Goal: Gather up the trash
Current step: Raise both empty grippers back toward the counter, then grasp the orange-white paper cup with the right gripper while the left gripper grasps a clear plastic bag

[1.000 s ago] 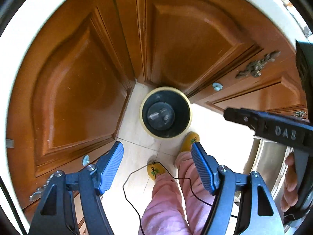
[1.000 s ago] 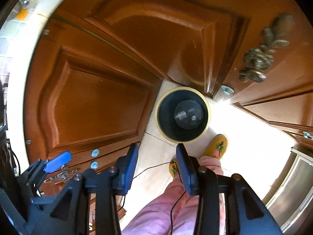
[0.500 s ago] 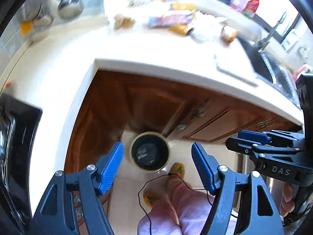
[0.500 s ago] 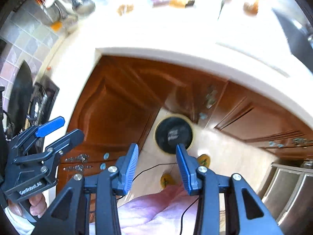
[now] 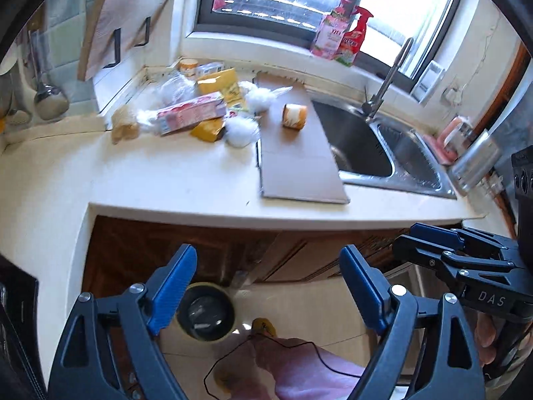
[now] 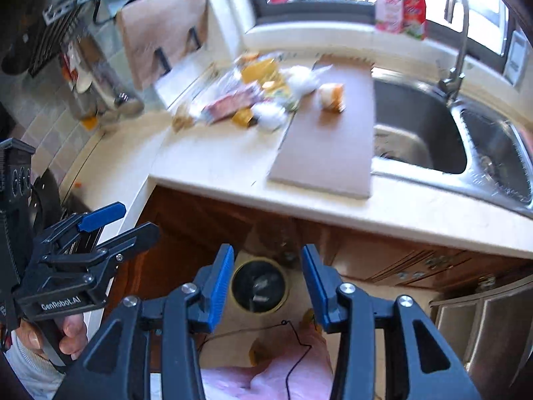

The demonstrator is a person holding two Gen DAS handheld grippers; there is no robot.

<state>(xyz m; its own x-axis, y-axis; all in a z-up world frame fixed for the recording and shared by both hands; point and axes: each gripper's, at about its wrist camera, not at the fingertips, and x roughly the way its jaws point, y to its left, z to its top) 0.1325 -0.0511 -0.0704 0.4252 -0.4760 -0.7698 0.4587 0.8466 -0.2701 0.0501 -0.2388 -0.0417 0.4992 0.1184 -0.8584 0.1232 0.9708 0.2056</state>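
Note:
A pile of trash lies at the back of the white counter (image 5: 166,180): a pink carton (image 5: 191,112), yellow wrappers (image 5: 220,83), white crumpled tissues (image 5: 241,131) and an orange-white cup (image 5: 293,116) on a cardboard sheet (image 5: 299,160). The pile also shows in the right wrist view (image 6: 253,100). A round bin (image 5: 206,315) with a yellow rim stands on the floor below, holding some trash; it shows in the right view too (image 6: 259,285). My left gripper (image 5: 266,290) is open and empty. My right gripper (image 6: 266,286) is open and empty. Both hover in front of the counter.
A steel sink (image 5: 373,146) with a tap (image 5: 389,76) lies right of the cardboard. Bottles (image 5: 339,36) stand on the window sill. Wooden cabinet doors (image 5: 150,250) run under the counter. A ladle (image 5: 50,100) hangs at left. My legs and slippers (image 5: 263,326) are below.
Both grippers have tilted up from looking down at the bin and cabinet doors to facing the counter with the trash pile. Both stay open and empty.

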